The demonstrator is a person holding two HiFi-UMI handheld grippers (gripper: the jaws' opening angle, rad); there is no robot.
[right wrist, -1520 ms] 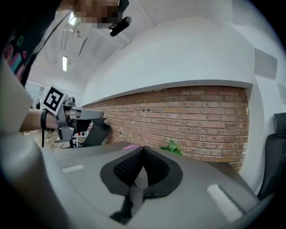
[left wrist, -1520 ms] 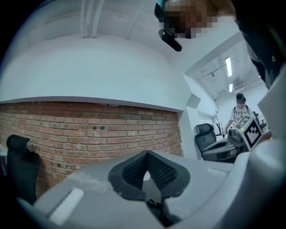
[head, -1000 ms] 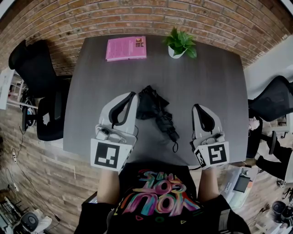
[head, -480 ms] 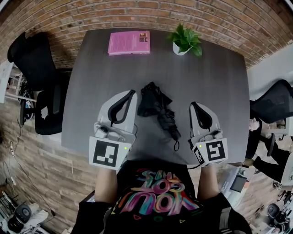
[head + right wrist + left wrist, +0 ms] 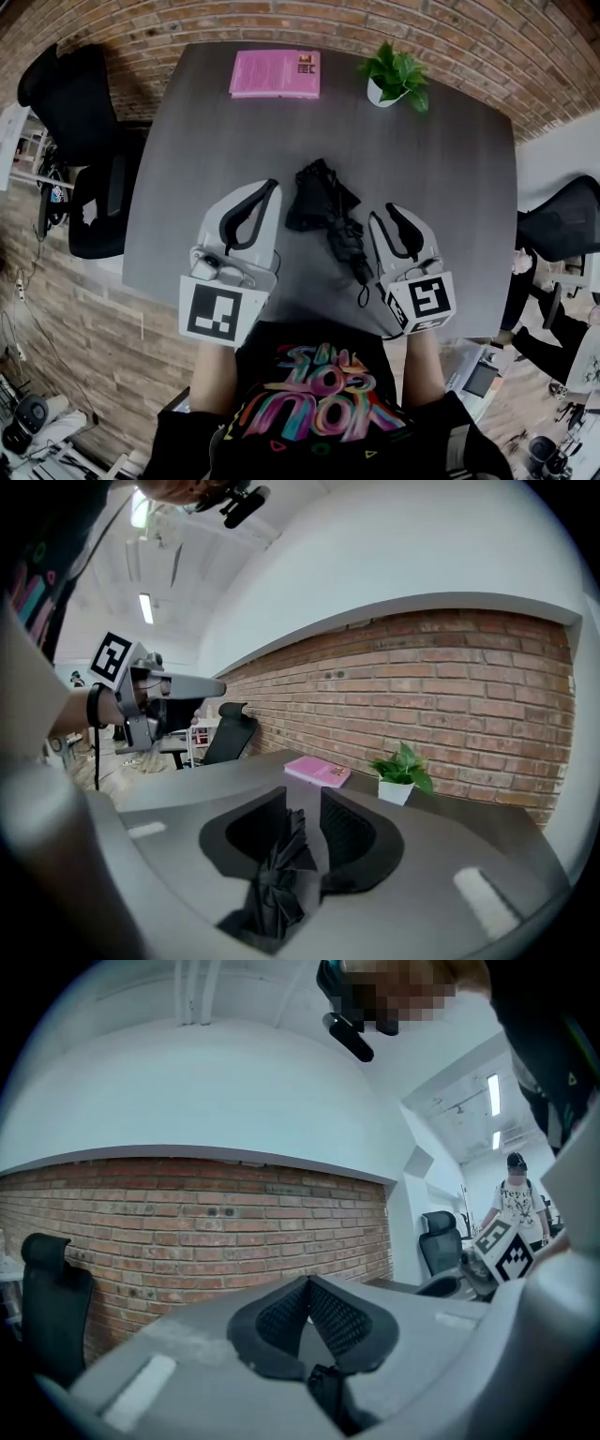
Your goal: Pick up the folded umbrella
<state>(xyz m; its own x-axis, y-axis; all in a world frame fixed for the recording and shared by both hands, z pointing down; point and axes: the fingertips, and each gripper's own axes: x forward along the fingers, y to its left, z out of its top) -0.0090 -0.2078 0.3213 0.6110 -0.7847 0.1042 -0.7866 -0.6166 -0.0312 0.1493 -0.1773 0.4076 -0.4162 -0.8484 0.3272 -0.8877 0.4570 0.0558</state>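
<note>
The folded umbrella (image 5: pixel 323 202) is seen lying on the counter (image 5: pixel 187 131). For a sound pick, the right hand-held gripper (image 5: pixel 303 797) is best widened and set squarely across the bundle before being closed. Its jaws, just opened, are partly spread, with black fabric framed between them but not pinched. The left hand-held gripper (image 5: pixel 307 1283) is pressed together, empty.

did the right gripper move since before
Yes: right gripper shifted left, up to the umbrella lying on the table; its jaws have just been opening, umbrella showing between them.
</note>
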